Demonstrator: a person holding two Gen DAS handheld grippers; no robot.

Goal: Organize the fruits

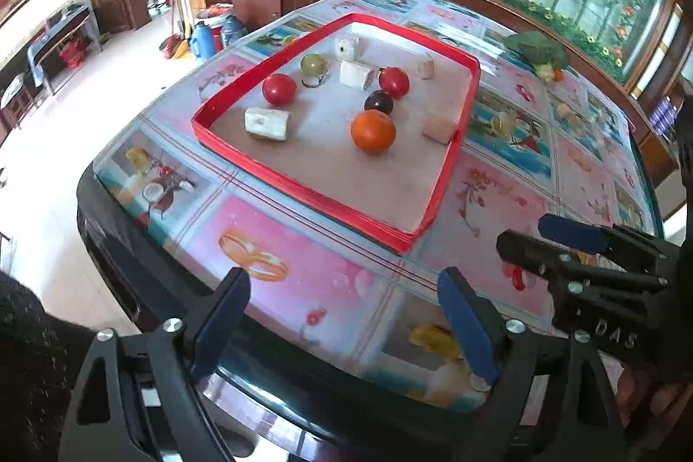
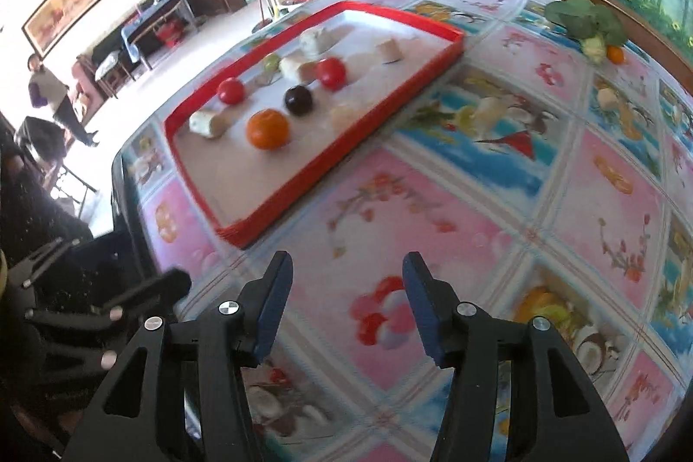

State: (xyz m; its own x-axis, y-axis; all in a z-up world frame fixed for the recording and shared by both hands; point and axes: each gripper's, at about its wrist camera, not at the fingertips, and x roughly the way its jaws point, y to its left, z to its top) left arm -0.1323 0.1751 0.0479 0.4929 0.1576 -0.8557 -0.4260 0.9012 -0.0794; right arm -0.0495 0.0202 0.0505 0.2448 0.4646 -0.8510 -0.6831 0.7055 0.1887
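Both my grippers hover above the near edge of the desk [image 2: 433,211], its cloth printed with pink and blue fruit panels. Left gripper [image 1: 344,315]: jaws wide apart, nothing between them. Right gripper [image 2: 346,308]: jaws partly apart, also empty. Farther back sits a red tray [image 1: 303,176] holding two red fruits [image 1: 279,88], an orange [image 1: 373,131], a dark plum [image 1: 379,101], a green fruit [image 1: 312,64] and pale blocks [image 1: 266,123]. Beyond it, apart, lies broccoli [image 1: 539,48].
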